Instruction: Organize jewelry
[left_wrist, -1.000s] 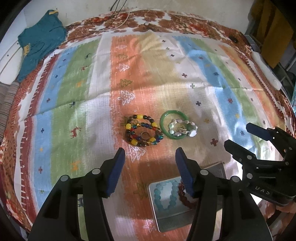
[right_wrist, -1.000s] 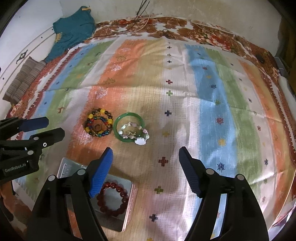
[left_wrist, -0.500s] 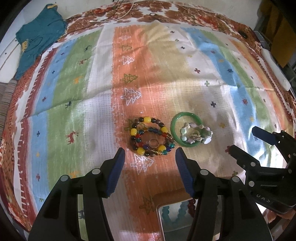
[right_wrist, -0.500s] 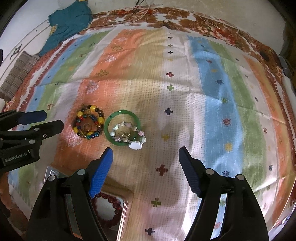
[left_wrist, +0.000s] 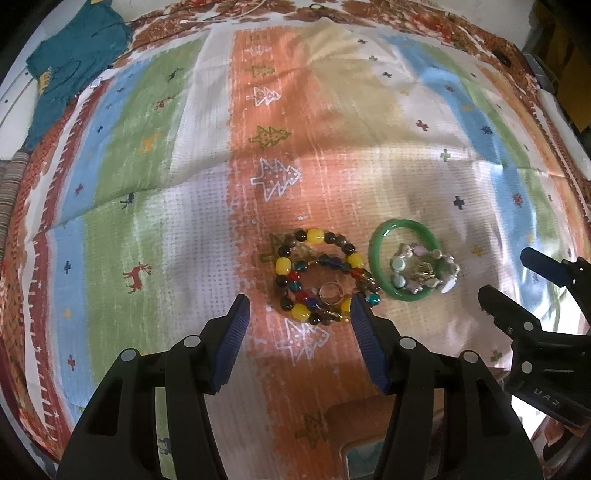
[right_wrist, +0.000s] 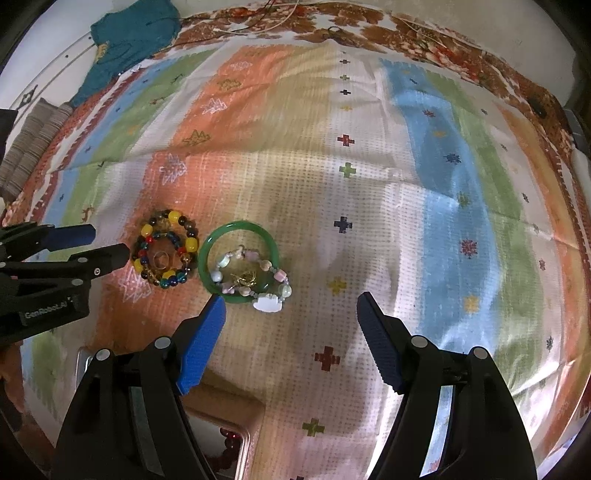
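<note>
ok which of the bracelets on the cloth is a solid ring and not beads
The green bangle, one smooth unbroken hoop. The yellow and dark beaded bracelets to its left and the pale beaded bracelet lying partly inside it are all strung beads.

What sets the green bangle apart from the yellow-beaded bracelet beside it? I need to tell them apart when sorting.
The green bangle is one smooth solid ring; the yellow-beaded bracelet is a string of separate yellow and dark beads. The bangle looks a little wider across. A pale pastel bracelet lies inside and over the bangle's rim, while a small ring and a smaller multicolored strand lie inside the beaded one. Both lie flat on the striped cloth, close together.
</note>
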